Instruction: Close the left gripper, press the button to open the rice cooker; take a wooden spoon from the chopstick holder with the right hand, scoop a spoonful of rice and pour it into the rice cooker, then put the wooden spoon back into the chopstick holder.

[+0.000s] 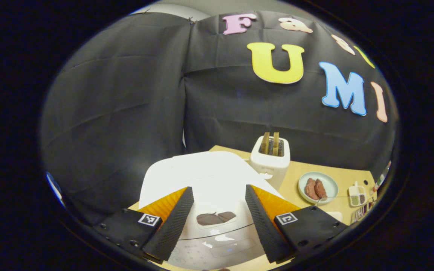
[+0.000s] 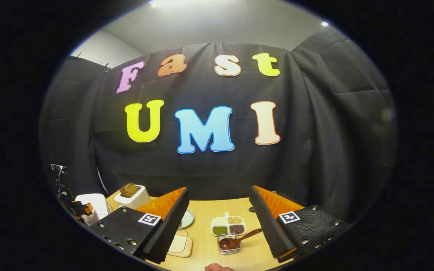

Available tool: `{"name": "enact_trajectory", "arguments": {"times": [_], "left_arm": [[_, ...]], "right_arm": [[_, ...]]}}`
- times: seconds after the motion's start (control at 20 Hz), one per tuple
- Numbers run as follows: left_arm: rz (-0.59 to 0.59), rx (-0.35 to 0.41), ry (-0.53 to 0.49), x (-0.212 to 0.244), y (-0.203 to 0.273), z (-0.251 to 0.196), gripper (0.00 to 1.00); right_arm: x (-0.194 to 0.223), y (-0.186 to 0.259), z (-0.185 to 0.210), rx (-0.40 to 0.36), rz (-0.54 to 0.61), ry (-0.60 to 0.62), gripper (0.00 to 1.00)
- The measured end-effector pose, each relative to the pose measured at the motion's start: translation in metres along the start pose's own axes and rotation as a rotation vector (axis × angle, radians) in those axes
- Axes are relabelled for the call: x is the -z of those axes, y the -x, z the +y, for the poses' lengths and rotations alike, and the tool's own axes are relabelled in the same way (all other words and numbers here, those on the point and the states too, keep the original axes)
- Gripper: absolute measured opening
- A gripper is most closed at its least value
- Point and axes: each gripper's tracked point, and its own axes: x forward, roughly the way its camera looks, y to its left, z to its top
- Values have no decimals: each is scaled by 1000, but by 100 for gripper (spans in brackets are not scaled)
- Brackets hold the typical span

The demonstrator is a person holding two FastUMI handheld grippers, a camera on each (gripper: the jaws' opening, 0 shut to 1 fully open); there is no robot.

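Both open and empty: left gripper [image 1: 219, 216] poised over the closed rice cooker [image 1: 205, 180], right gripper [image 2: 219, 226] above the light, stiff, likely smooth wooden spoon [image 2: 236, 241] in its holder [image 2: 229, 244], best pinched mid-handle, squarely, to stop twisting.

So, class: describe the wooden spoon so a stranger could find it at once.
Start at the tan table in the right gripper view. In front of the white divided dish stands a small clear holder. The wooden spoon lies in it, its handle slanting out rightward.
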Motion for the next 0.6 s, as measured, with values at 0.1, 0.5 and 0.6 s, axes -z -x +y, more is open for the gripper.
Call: {"name": "enact_trajectory", "arguments": {"times": [0.1,0.5,0.6], "left_arm": [[-83,61,3,-38,30,-25,96],[-413,297,-121,-179,182,-168,99],[-413,353,-96,-178,207,-195,94]], "right_arm": [[-1,0,0,-9,-7,0,98],[-11,11,5,-44,-34,2,98],[-16,17,7,-59,-46,1,98]]}}
